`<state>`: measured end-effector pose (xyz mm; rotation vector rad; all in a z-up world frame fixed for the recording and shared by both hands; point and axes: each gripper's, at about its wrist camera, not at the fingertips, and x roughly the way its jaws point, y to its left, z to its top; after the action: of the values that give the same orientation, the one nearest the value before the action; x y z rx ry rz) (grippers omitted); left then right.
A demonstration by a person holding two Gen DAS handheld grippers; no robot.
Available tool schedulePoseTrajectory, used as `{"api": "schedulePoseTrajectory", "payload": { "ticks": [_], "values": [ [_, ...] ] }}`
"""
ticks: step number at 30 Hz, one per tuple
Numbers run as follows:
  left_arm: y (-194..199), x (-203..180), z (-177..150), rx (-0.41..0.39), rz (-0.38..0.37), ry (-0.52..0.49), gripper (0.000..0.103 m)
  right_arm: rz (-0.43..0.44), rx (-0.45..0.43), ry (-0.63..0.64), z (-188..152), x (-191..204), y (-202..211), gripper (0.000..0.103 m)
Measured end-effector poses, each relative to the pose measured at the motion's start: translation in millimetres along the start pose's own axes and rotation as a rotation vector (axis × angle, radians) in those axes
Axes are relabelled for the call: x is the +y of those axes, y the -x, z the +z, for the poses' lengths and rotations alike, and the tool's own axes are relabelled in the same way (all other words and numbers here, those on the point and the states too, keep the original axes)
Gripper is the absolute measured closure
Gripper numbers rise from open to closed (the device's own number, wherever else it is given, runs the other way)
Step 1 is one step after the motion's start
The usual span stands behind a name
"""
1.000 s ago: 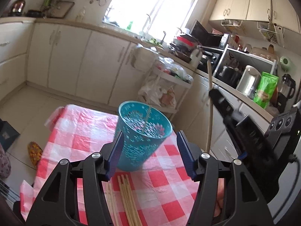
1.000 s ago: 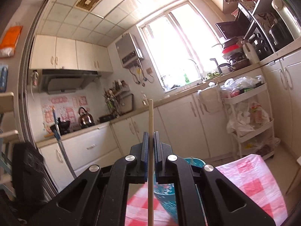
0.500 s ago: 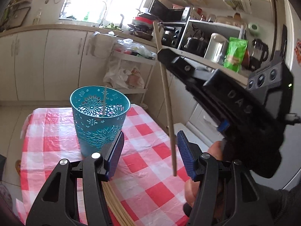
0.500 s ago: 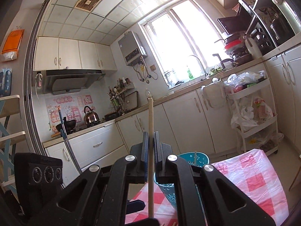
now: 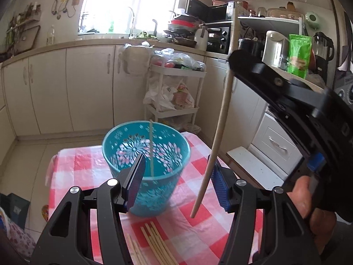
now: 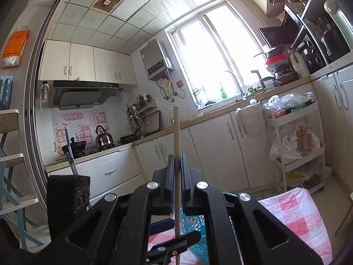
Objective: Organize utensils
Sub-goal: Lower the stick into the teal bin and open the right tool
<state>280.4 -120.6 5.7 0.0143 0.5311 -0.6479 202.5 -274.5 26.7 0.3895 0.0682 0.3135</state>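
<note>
A teal perforated basket [image 5: 123, 145] stands on the red-and-white checked tablecloth [image 5: 81, 167], with one chopstick [image 5: 151, 141] leaning inside it. My left gripper [image 5: 176, 161] is open just in front of the basket; its left finger [image 5: 135, 176] overlaps the basket's wall without a grip. My right gripper [image 6: 175, 161] is shut on a wooden chopstick [image 6: 176, 132] held upright. In the left wrist view that chopstick [image 5: 218, 121] hangs beside the basket, its lower end close to my left gripper's right pad [image 5: 218, 185]. Several loose chopsticks [image 5: 154, 243] lie on the cloth below.
A person's hand [image 5: 308, 198] holds the right gripper's black body [image 5: 286, 92] at the right. Behind the table stand a white trolley with bags [image 5: 174, 92] and kitchen cabinets [image 5: 88, 84]. The table's right edge drops to the floor near a low white shelf [image 5: 253, 165].
The left wrist view has swung and rolled: the basket sits nearer my left finger, and the held chopstick now hangs between my left fingers. The right gripper has stayed put, still shut.
</note>
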Motion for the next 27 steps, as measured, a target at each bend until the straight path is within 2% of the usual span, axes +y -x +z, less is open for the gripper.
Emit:
{"api": "schedulePoseTrajectory", "payload": {
  "ticks": [5,9,13,19,27],
  "values": [
    [-18,15,15,-0.005,0.047,0.003,0.048,-0.024,-0.009,0.045,-1,1,-14,0.097],
    [-44,25,19,0.031,0.077,0.009,0.047,-0.057,0.018,0.073,-14,-4,-26,0.096],
    [-60,31,15,0.078,0.057,0.042,0.047,-0.074,0.056,0.073,-26,-10,-31,0.096],
    [-67,32,16,0.087,0.058,0.042,0.047,-0.088,0.074,0.104,-28,-11,-33,0.095],
    [-72,28,14,0.094,0.071,0.0,0.04,-0.105,0.116,0.151,-40,-9,-39,0.095]
  ]
}}
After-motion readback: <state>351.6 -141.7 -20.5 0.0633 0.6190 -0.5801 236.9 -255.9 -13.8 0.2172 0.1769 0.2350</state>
